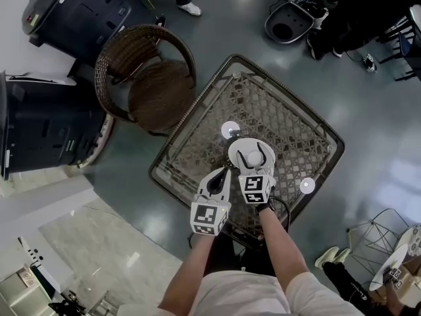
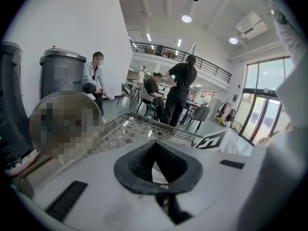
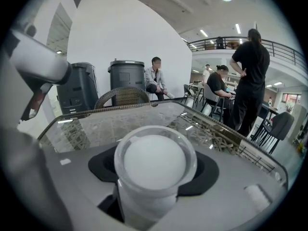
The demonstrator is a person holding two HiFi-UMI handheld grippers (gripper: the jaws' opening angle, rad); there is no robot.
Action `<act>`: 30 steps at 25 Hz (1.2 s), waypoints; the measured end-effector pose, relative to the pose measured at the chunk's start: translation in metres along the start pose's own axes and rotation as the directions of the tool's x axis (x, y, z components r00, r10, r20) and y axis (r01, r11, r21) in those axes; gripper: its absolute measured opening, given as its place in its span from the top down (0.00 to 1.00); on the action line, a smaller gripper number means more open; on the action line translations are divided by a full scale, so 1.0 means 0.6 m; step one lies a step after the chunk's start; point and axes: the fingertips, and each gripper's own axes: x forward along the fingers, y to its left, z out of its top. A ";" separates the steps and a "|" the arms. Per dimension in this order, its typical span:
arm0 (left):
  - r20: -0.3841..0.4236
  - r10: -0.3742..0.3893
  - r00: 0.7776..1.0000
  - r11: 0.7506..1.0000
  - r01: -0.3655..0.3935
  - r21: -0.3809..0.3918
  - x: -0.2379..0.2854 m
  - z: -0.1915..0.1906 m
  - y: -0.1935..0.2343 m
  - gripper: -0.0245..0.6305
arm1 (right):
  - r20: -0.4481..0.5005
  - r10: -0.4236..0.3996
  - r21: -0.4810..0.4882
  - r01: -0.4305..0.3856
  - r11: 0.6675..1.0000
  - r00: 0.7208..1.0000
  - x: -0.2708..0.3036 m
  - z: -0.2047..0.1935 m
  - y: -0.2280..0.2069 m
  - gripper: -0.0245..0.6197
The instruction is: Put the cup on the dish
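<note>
A white cup (image 1: 252, 158) stands upright on a white dish (image 1: 235, 151) near the front of the glass-topped wicker table (image 1: 296, 120). My right gripper (image 1: 253, 149) is open, its black jaws curving round the cup with a gap on each side. In the right gripper view the cup (image 3: 155, 160) fills the middle, with dark pad showing to its left and right. My left gripper (image 1: 227, 170) comes in from the front left, its tips pinched together at the dish's left rim. In the left gripper view its pads (image 2: 139, 165) meet on a white sliver.
A wicker chair (image 1: 148, 78) stands at the table's far left corner, with dark bins (image 1: 72, 8) behind it. Ceiling lights glare off the glass (image 1: 307, 185). People sit and stand beyond the table's far side (image 3: 248, 76). A wire stool (image 1: 381, 232) stands at the right.
</note>
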 end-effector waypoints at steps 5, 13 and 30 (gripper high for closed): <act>0.012 0.014 1.000 1.000 -0.014 0.001 0.000 0.008 0.000 0.96 | 0.027 0.023 0.013 -0.023 1.000 0.999 -0.009 0.014 0.000 0.41; 0.069 0.052 0.996 0.999 -0.052 0.000 -0.032 0.062 -0.015 0.96 | 0.115 0.059 -0.013 -0.058 0.998 0.992 -0.090 0.096 -0.010 0.39; 0.282 0.104 0.954 0.989 -0.130 0.077 -0.154 0.200 -0.170 0.96 | 0.433 0.067 -0.023 -0.063 0.998 0.899 -0.433 0.303 -0.060 0.83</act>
